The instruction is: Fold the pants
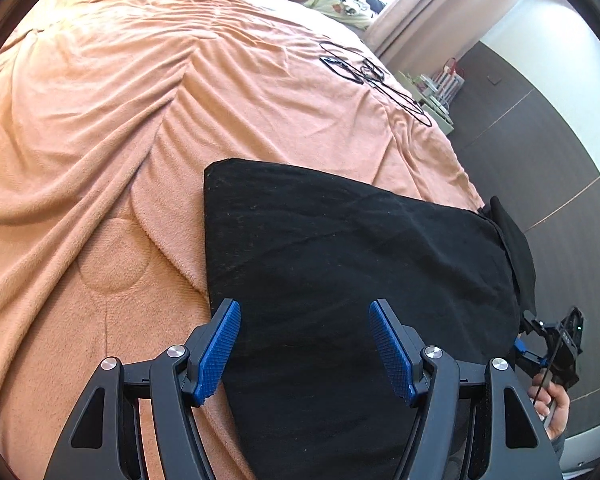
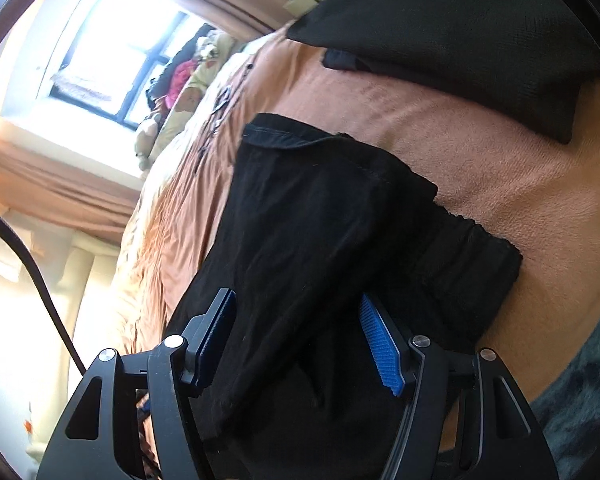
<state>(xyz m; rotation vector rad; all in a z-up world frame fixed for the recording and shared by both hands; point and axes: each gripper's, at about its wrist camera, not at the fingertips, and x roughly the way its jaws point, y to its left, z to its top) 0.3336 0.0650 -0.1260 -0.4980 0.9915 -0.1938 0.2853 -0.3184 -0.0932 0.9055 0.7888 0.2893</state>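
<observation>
Blue ribbed pads line the left gripper (image 1: 304,350), whose jaws stand apart with nothing pinched, poised over the near end of the black pants (image 1: 340,248). In its own camera the right gripper (image 2: 298,340) also has parted jaws, the cloth lying loose between them. The pants lie folded on a peach blanket (image 1: 100,120) covering the bed. Beyond them, black cables (image 1: 364,72) rest on the blanket, and farthest off a bright window (image 2: 112,52) shows.

Both wrist cams close, angled down; share pants (image 1: 340,260), bed (image 1: 100,140).
</observation>
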